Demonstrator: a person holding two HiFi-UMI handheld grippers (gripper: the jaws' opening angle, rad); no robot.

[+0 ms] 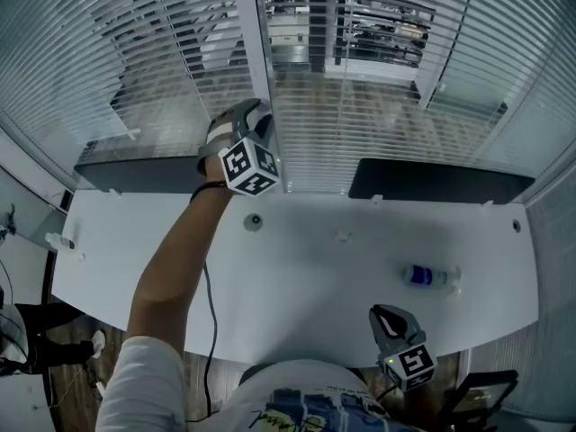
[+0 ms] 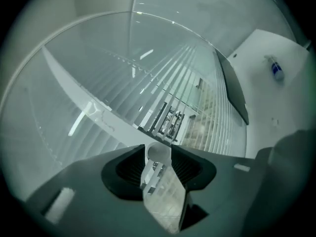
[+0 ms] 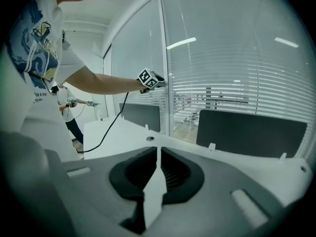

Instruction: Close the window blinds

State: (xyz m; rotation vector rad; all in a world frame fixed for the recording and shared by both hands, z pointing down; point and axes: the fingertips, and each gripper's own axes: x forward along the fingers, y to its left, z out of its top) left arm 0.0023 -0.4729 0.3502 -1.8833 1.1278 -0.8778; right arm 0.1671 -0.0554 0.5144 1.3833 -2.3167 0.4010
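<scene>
Blinds (image 1: pixel 378 124) hang behind two dark panels (image 1: pixel 432 180), bottle (image 1: pixel 430 276) lying on desk (image 1: pixel 297 268).

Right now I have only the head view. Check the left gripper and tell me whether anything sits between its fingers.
Observer: In the left gripper view, the left gripper has its fingers apart. The rounded end of a clear rod, apparently the blinds' tilt wand, stands between them.
Operator: Now report the state of the right gripper's fingers.
Observer: In the right gripper view, the right gripper has its fingers closed together with nothing between them.
</scene>
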